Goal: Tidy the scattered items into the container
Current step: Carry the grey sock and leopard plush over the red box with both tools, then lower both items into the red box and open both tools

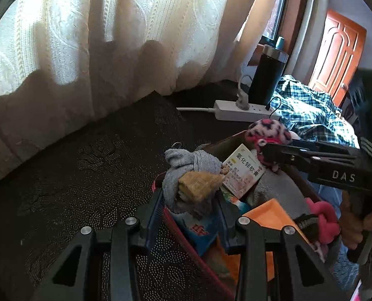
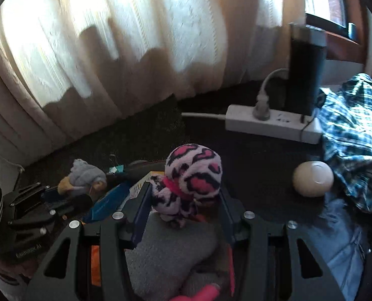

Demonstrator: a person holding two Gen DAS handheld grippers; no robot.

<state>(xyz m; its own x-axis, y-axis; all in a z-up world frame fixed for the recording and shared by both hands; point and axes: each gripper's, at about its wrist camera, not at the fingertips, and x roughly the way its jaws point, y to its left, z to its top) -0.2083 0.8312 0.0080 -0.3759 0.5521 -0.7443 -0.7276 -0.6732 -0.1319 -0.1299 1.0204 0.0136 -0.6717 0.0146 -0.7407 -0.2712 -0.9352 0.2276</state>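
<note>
A pale curtain [image 1: 90, 50] hangs along the far left edge of the dark bench [image 1: 85, 165], sunlit above and shadowed below. My left tongs [image 1: 191, 200] are clenched on a knotted grey sock bundle [image 1: 186, 170] with a tan patch at its front, held just over the near left rim of the container [image 1: 161, 195]. Inside the container lie a white medicine box [image 1: 243, 173] with green print, a blue packet [image 1: 198, 230], an orange card [image 1: 271, 213], a grey cloth [image 1: 278, 190] and a pink fabric piece [image 1: 323, 220], all crowded together. Over the container's right side my right tongs [image 2: 183, 200] are grasping a pink and black leopard sock ball [image 2: 193, 173], the pads pressing on its lower part while its rounded top stands above them. Beyond, a white power strip [image 2: 273, 123] lies on the bench with a grey plug [image 2: 261, 107] in it, and a black tumbler [image 2: 306, 70] stands upright just behind it. A cream round object [image 2: 312, 179] sits near the strip, touching a blue plaid shirt [image 2: 356, 135] heaped at the far right.
</note>
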